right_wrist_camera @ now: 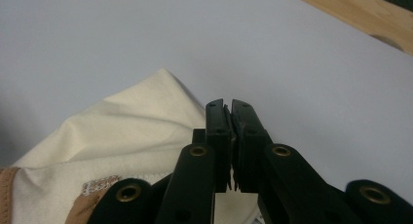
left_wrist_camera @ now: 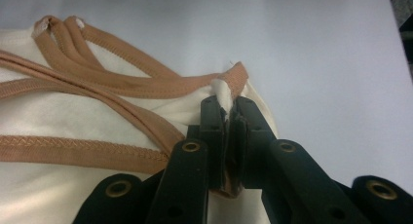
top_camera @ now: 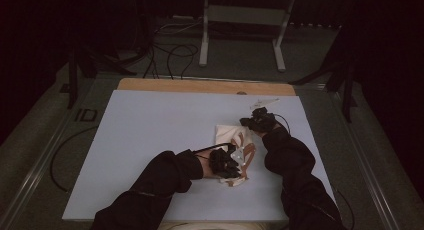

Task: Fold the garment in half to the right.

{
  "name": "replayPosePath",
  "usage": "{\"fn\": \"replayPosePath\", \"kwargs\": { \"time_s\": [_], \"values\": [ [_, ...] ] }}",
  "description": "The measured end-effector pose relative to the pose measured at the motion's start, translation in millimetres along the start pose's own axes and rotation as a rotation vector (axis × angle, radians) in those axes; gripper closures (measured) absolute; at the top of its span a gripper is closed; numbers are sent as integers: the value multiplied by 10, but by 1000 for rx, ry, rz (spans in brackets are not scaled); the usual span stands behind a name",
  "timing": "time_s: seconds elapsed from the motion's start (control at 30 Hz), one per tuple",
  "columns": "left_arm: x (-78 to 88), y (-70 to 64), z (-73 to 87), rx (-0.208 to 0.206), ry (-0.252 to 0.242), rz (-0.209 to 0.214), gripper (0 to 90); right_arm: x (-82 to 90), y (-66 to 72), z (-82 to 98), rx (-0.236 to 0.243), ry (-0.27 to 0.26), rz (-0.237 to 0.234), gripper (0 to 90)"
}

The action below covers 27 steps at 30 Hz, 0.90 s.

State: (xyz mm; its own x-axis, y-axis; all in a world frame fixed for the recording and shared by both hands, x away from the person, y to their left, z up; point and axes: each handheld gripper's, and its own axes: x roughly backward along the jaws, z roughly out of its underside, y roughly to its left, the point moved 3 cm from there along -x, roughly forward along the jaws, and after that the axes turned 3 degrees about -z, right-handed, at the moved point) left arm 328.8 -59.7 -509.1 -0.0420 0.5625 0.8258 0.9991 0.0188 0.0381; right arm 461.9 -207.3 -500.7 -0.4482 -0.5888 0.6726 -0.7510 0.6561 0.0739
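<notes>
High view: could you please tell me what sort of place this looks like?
Probably a recording lab or studio: a pale work board on a table, cables trailing over the carpeted floor, and a metal stand behind.

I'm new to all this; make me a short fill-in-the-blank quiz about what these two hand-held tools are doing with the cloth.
1. The left gripper has its fingers shut on the garment's ____ trimmed edge.
2. The garment's main fabric is ____ in colour.
3. It lies on a pale ____ board.
4. The right gripper's fingers are ____.

Missing words: tan; cream; blue; shut
</notes>
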Motion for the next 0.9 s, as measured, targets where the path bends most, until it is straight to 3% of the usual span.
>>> {"fn": "replayPosePath", "kwargs": {
  "time_s": [0.13, 0.4, 0.53, 0.67, 0.77, 0.9],
  "values": [
    [10, -19, -32, 4, -31, 34, 756, 16, -42, 41, -14, -3, 5, 867],
    [11, -46, -64, 7, -51, 54, 672, 42, -126, 114, -34, 3, 20, 841],
    [71, -61, -67, 11, -62, 32, 507, 56, -176, 159, -71, 8, 24, 695],
    [190, -21, -42, 56, -94, -1, 331, 96, -227, 183, -93, 22, 32, 584],
    [271, 23, 1, 92, -109, 0, 227, 134, -234, 183, -92, 32, 32, 543],
    [326, 11, 73, 86, -103, -11, 81, 188, -209, 167, -97, 28, 22, 502]
  ]
}}
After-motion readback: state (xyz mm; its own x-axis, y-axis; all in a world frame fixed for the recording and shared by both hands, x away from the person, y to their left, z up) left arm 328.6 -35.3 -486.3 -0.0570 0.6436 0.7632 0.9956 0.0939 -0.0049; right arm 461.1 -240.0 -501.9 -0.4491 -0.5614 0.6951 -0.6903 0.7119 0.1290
